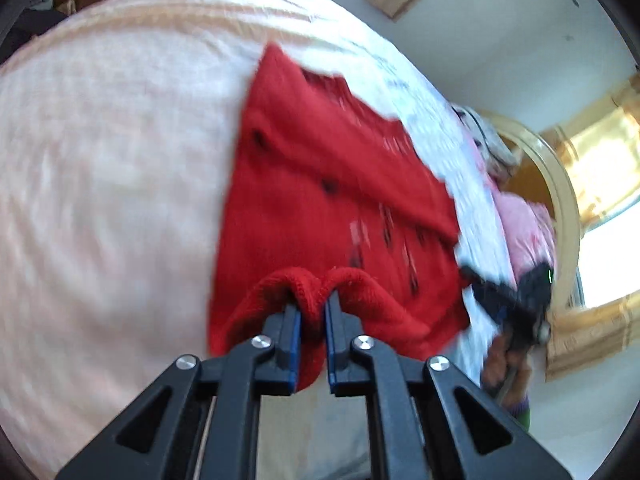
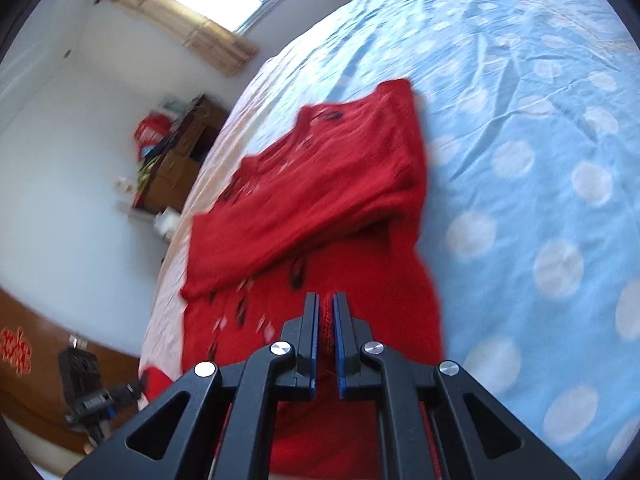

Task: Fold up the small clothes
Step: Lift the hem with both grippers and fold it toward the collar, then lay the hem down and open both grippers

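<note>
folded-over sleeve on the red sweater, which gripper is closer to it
Right. The right gripper pinches the red sweater's hem just below the sleeve; the left gripper grips the hem's far corner.

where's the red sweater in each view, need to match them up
Left wrist: the red sweater fills the centre, running from upper middle down to the left gripper, shut on its near edge.
Right wrist: the sweater lies centre-left, with the right gripper shut on its near edge.
Shared landmark: the bedsheet under the sweater.
</note>
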